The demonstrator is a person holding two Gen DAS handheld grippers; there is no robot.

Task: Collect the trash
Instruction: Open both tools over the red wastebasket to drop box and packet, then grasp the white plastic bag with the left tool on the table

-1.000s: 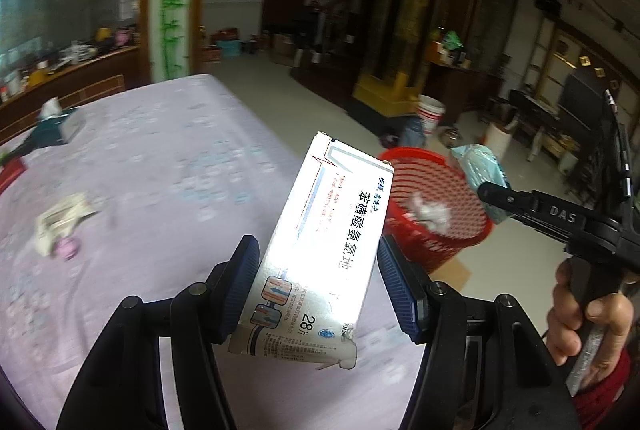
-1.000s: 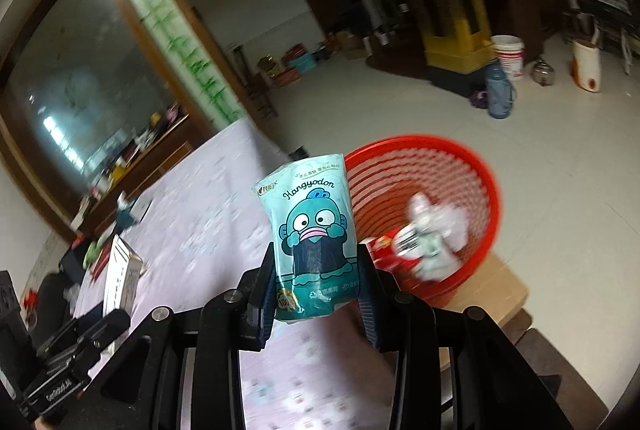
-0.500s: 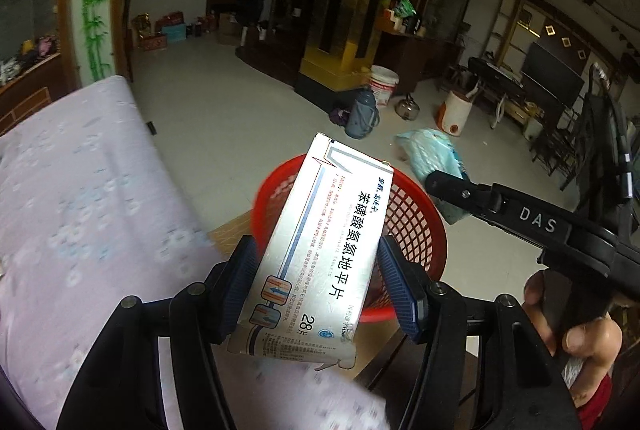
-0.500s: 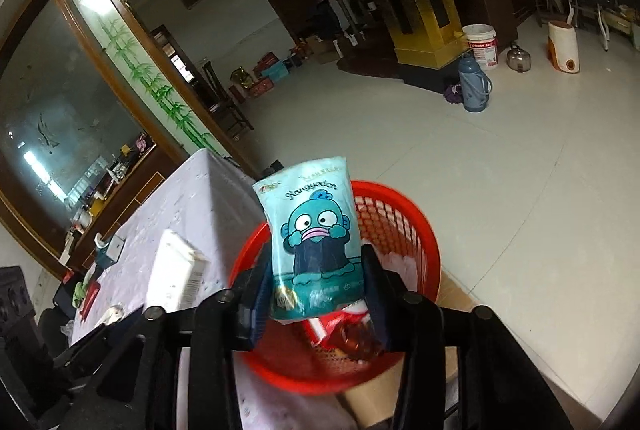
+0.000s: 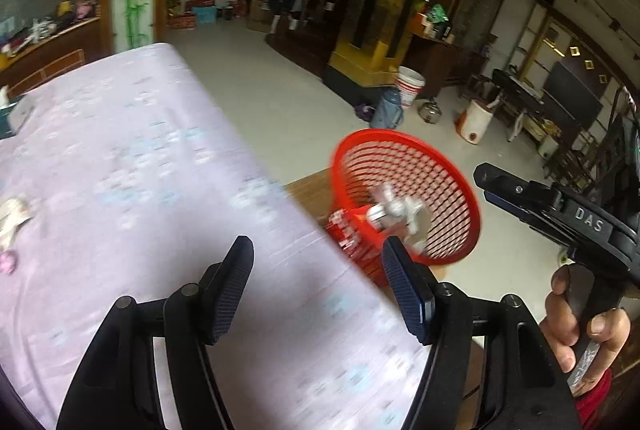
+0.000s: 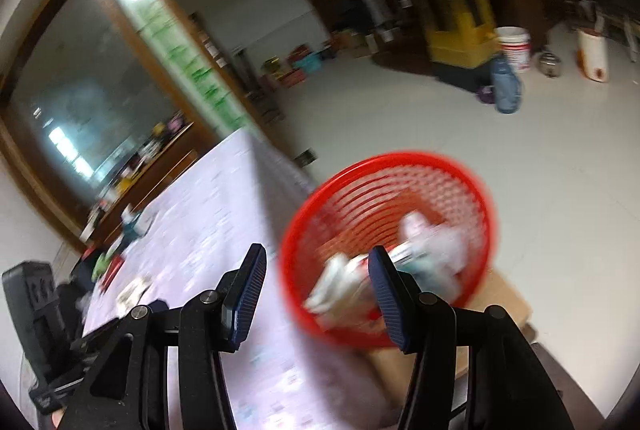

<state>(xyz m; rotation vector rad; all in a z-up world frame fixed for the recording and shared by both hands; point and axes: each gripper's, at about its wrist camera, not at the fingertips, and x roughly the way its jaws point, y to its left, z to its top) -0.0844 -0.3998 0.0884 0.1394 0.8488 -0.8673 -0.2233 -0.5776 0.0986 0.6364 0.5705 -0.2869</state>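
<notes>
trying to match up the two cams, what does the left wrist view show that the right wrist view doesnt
Only the left wrist view shows the bare hand holding the other black gripper, and a crumpled white wrapper lying on the lilac tablecloth.

Only the right wrist view shows the basket's pile from above, including a flat white packet at its near side.

Both show the red mesh plastic basket holding pale trash beside the table, a white bucket on the tiled floor, and empty open jaws.
</notes>
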